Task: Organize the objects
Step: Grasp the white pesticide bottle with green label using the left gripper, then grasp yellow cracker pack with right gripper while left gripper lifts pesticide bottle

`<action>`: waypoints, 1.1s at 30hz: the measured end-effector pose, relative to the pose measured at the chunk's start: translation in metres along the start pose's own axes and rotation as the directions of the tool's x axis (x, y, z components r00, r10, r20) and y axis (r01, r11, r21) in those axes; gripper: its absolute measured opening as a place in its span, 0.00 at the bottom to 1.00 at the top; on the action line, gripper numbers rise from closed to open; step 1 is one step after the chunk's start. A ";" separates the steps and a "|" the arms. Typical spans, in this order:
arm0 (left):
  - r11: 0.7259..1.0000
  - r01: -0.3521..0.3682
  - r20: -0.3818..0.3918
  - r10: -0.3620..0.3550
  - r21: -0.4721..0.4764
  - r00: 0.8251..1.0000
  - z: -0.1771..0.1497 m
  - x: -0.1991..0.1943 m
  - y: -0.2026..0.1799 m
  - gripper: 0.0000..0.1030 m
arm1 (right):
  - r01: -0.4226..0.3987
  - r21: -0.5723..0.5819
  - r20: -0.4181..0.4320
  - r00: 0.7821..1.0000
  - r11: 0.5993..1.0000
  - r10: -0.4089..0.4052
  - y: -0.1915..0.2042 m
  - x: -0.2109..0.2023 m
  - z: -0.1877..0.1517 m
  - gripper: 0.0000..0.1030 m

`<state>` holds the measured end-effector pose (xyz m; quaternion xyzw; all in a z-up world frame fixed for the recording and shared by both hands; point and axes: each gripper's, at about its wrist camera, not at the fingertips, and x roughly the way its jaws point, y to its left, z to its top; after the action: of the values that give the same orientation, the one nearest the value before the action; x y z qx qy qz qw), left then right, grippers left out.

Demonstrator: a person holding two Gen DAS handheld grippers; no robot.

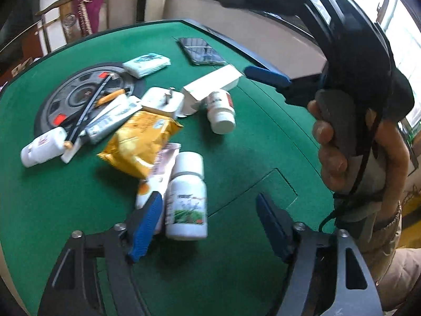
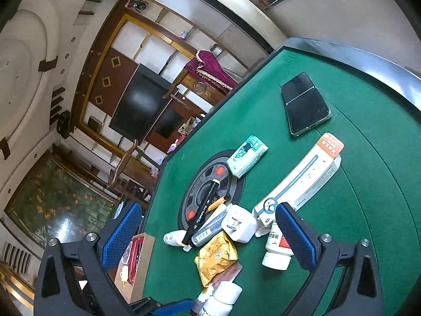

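A heap of small objects lies on the green felt table (image 1: 250, 144). My left gripper (image 1: 208, 226) is open, low over the table, with a white pill bottle with a green label (image 1: 186, 200) lying between its blue fingers, nearer the left one. A yellow snack packet (image 1: 139, 142), a white charger (image 1: 164, 102), a white carton (image 1: 213, 83) and a red-labelled white bottle (image 1: 221, 112) lie beyond. My right gripper (image 2: 208, 234) is open and empty, held tilted above the heap; the red-labelled bottle (image 2: 276, 252) sits by its right finger. The right gripper also shows in the left wrist view, where only one blue finger (image 1: 265, 75) is visible.
A phone (image 2: 305, 105) lies at the far side. A tissue pack (image 2: 246, 156), a black marker (image 2: 202, 212) and small tubes rest on the round centre hub (image 2: 210, 173). A small white bottle (image 1: 43, 147) lies at the left. The table edge drops to the floor.
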<state>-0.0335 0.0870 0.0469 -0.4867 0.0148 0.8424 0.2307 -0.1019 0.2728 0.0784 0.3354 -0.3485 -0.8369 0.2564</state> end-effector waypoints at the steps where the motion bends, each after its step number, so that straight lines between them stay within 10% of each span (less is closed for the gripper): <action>1: 1.000 -0.006 -0.005 0.006 0.013 1.000 0.001 0.003 -0.003 0.65 | 0.005 0.007 0.001 1.000 1.000 -0.005 -0.001 0.000 0.001 1.00; 8: 1.000 -0.010 -0.067 0.009 -0.011 0.998 0.006 0.031 0.003 0.36 | 0.027 0.036 0.017 0.999 0.999 -0.028 -0.010 -0.004 0.005 1.00; 22: 0.996 0.030 -0.054 -0.035 -0.088 0.998 -0.005 0.023 0.018 0.32 | 0.048 0.017 -0.021 0.999 0.999 -0.048 -0.012 0.006 0.003 1.00; 33: 0.959 -0.021 0.044 0.035 -0.283 0.998 -0.087 -0.061 0.083 0.32 | 0.001 -0.271 -0.241 0.968 0.962 -0.069 0.039 0.056 -0.044 1.00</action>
<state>0.0294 -0.0315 0.0349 -0.4936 -0.1042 0.8507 0.1475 -0.0976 0.1931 0.0624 0.4058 -0.1907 -0.8322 0.3262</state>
